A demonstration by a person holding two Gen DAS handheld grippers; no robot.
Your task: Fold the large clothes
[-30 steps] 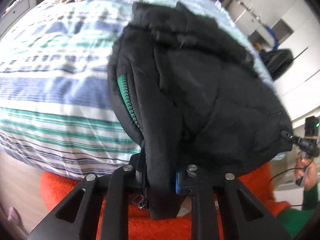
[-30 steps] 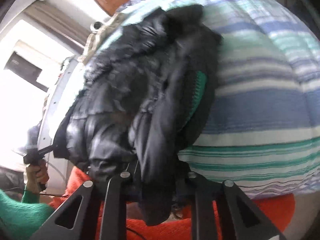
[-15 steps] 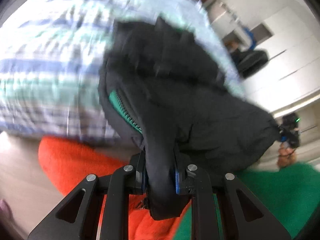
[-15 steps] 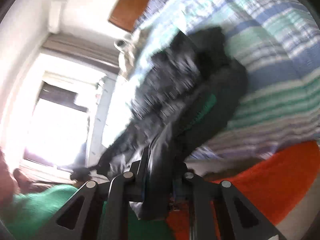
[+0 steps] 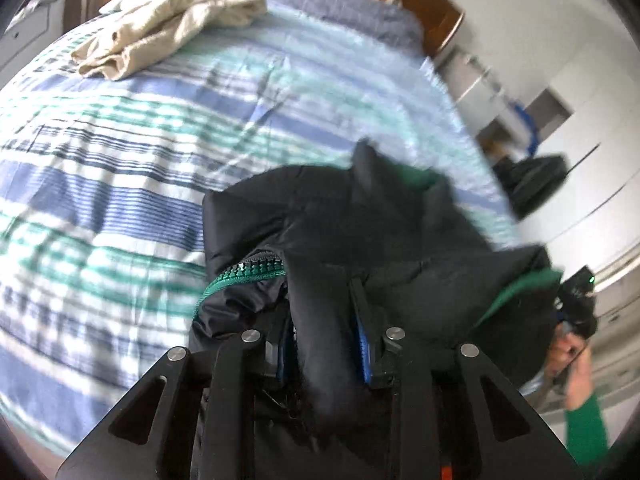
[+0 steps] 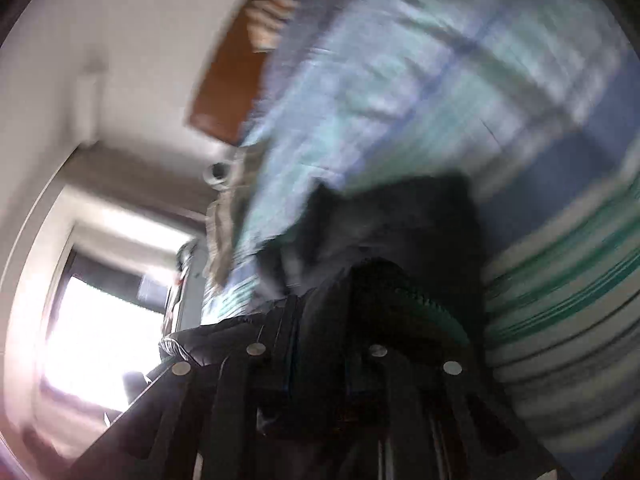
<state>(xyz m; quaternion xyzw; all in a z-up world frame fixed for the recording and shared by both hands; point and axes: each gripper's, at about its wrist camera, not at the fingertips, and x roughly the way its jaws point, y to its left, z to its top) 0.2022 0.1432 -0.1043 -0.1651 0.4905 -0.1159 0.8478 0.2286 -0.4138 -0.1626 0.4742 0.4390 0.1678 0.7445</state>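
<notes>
Mid-fold: black jacket [image 5: 360, 240] carried over striped bed [image 5: 120, 208]; left gripper [image 5: 324, 344] opening around fabric, right gripper [image 6: 316, 340] clamped on fabric; next, flat lay-down.

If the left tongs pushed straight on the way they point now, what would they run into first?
The black jacket itself: a fold of it already sits between the left tongs, whose jaws are opening, and its bulk lies directly ahead. Beyond that is the striped bedspread, though depth is hard to judge.
</notes>
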